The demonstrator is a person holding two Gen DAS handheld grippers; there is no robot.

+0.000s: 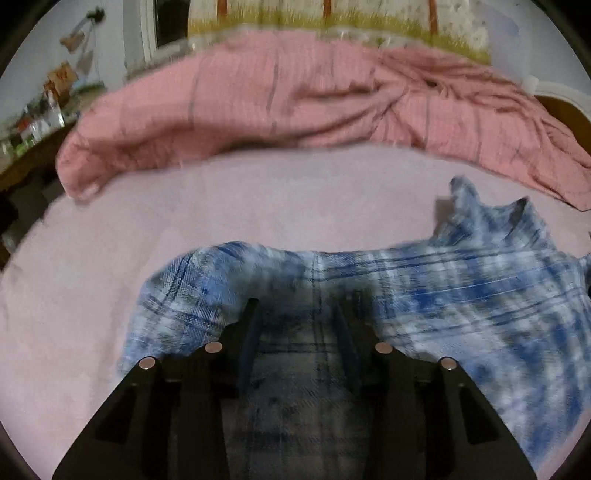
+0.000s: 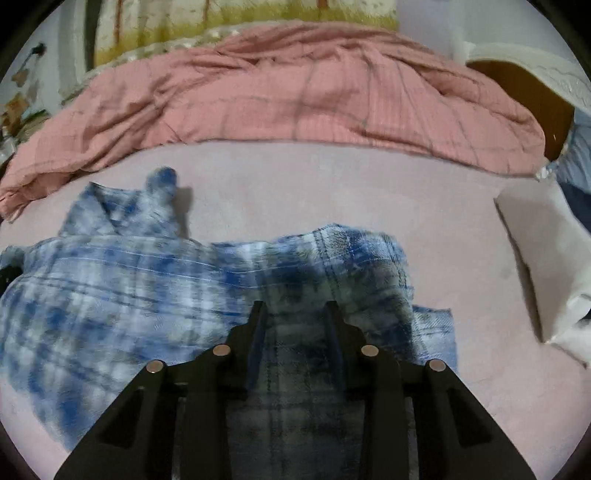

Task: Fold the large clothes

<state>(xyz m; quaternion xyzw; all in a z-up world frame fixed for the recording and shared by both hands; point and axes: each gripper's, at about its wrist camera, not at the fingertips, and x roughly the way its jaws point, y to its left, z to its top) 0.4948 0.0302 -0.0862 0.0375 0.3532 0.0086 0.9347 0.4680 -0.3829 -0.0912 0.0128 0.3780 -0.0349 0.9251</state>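
Note:
A blue and white plaid shirt lies crumpled on a pale pink bed sheet. In the left wrist view it spreads from the centre to the right edge. My left gripper sits over the shirt's left part with its black fingers apart and plaid cloth showing between them. In the right wrist view the shirt fills the left and centre, its collar raised at the upper left. My right gripper sits over the shirt's right part, fingers apart, cloth between them. Both views are motion-blurred.
A rumpled pink blanket lies across the far side of the bed, also in the right wrist view. A white pillow lies at the right edge. A patterned curtain hangs behind. A cluttered shelf stands far left.

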